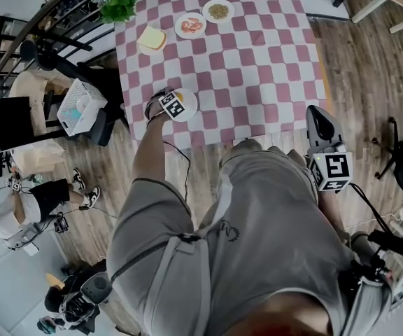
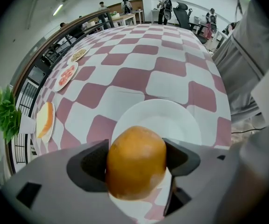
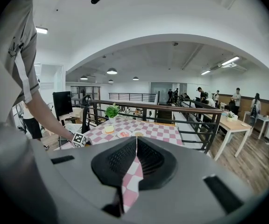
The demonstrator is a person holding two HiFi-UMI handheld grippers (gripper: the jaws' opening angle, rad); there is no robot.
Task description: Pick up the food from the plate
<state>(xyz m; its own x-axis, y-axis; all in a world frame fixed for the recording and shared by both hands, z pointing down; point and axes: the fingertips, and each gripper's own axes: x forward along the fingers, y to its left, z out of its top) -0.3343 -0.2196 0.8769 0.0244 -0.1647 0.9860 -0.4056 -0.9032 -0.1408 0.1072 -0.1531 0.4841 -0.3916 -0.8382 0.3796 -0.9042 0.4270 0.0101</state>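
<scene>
Food first: a round, golden-brown bun [image 2: 137, 164] sits squarely between the two grey jaws of the left gripper [image 1: 175, 103]. Their dark pads touch its left and right sides, so the jaws stand wide but appear clamped on it. From the left gripper view the bun looks slightly taller than wide, and the jaws span its narrower width. No sideways shift seems needed; I judge the coming move to be a straight lift away from the plate.

Just under and beyond the bun lies a plain white round plate [image 2: 167, 118], otherwise bare. It rests on a table covered with a pink-and-white checked cloth [image 2: 139, 76], close to the table's near edge and toward its near-left corner. I cannot tell whether the bun touches the plate or hangs just above it.

The right gripper [image 3: 135, 162] is well apart from all this. It is held at the person's right side, off the table's near edge, with its jaws closed together on nothing. The left hand is plainly the nearer one.
</scene>
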